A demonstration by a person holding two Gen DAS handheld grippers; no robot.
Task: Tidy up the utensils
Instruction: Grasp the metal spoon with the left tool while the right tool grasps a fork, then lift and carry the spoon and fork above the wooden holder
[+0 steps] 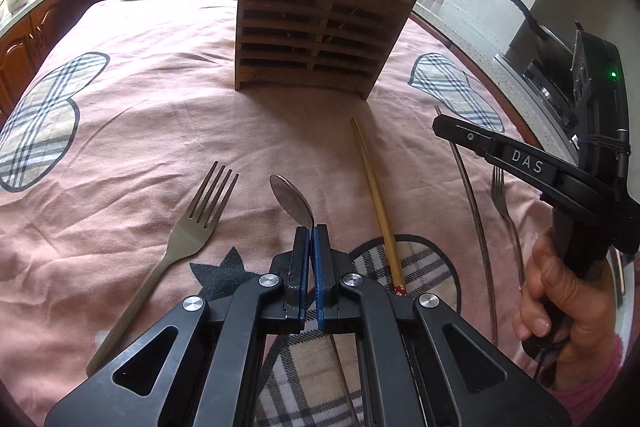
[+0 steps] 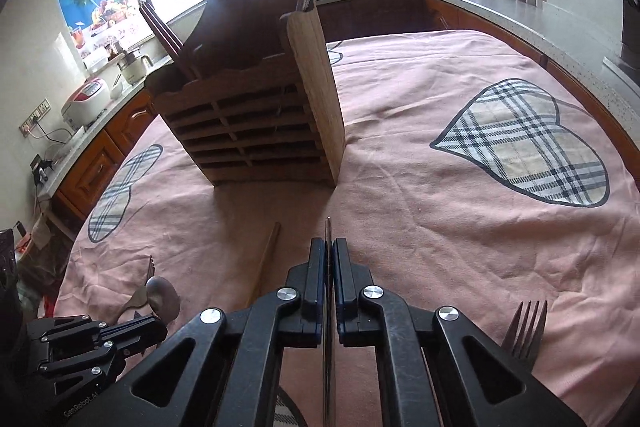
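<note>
Low in the frame centre, a spoon (image 1: 294, 201) – light, stiff, slippery steel, best pinched at the neck – is clamped by the left gripper (image 1: 311, 227), while a thin metal chopstick (image 2: 328, 243) is held in the right gripper (image 2: 329, 241).

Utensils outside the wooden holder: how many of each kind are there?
Forks: 2
Spoon: 1
Wooden chopstick: 1
Metal chopstick: 1
Total: 5
</note>
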